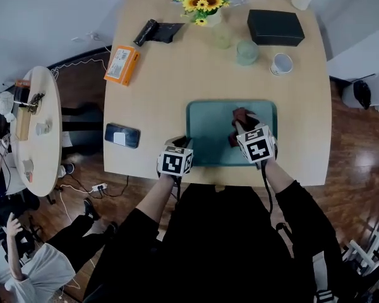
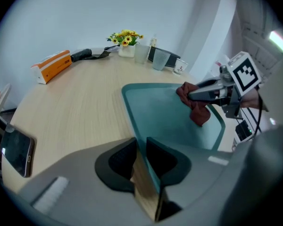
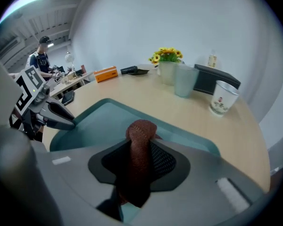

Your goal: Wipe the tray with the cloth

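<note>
Left tongs [image 2: 140, 145] pinch the tray [image 1: 210, 134] by its rim at the 8 o'clock corner. Right tongs [image 3: 141, 144] are clamped on the rust-brown cloth [image 1: 240, 115], bunched just 1 o'clock of the tray's middle. If that thin rim hold slips, I reckon a hard stroke skids the tray toward the tumbler [image 1: 246, 51] at 12 o'clock. The tray holds only the cloth, and the vase [image 1: 213, 19] holds yellow flowers [image 1: 203, 0].

A light wooden table [image 1: 164, 93] carries a teal plastic tray [image 1: 208, 141] at its near edge, a black smartphone [image 1: 122, 135] at the near left corner and an orange box [image 1: 121, 64] at the left edge. A vase of yellow flowers [image 1: 203, 2] stands at the far edge, with a black rectangular box [image 1: 275, 27], a frosted cup [image 1: 246, 51] and a white mug [image 1: 282, 63] towards the far right corner.
</note>
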The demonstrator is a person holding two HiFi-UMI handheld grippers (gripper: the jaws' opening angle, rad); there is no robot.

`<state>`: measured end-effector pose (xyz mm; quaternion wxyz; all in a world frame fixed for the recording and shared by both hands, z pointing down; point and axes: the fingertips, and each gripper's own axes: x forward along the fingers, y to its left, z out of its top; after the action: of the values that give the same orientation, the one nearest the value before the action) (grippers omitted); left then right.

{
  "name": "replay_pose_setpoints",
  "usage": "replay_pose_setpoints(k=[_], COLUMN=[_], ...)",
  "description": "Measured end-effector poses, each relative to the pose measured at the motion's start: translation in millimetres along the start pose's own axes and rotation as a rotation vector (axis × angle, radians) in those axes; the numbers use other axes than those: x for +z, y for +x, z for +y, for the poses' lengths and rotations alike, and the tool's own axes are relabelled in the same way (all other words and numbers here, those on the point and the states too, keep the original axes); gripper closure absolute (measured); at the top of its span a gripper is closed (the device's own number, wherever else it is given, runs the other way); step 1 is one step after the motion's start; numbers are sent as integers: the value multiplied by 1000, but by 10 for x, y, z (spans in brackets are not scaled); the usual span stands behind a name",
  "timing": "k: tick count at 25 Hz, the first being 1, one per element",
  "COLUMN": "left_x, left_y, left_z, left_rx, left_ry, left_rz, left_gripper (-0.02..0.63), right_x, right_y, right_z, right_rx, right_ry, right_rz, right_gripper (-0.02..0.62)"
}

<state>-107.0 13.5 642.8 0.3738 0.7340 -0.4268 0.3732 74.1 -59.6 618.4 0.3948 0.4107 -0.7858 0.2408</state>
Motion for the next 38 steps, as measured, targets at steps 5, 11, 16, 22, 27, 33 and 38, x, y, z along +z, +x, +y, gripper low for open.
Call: replay_pose_setpoints(k=[5, 11, 16, 22, 27, 33, 38], left_x=[1, 8, 12, 5, 8, 6, 7], left_y=[-7, -5, -21, -21, -25, -16, -10], left_z=[6, 44, 64, 65, 72, 60, 56], left_rx=[-45, -90, -108, -115, -90, -58, -40], left_ry=[-24, -54, -71, -76, -68, -66, -63], left_rz=[-24, -55, -91, -78, -78, -66, -59], left_gripper=[565, 574, 574, 574, 575, 575, 575], right_x=[369, 624, 611, 408, 10, -565, -904], right_y=[307, 526, 534, 384, 66, -349, -614], right_z=[950, 1654, 1636, 1369, 781, -71, -623], right_rx=[105, 192, 178, 133, 64, -42, -131], right_ry=[-116, -154, -136, -117, -54, 49, 98], right_rz=[-14, -4, -12, -21, -18, -4, 18], right_gripper=[482, 480, 480, 479, 479, 479, 479])
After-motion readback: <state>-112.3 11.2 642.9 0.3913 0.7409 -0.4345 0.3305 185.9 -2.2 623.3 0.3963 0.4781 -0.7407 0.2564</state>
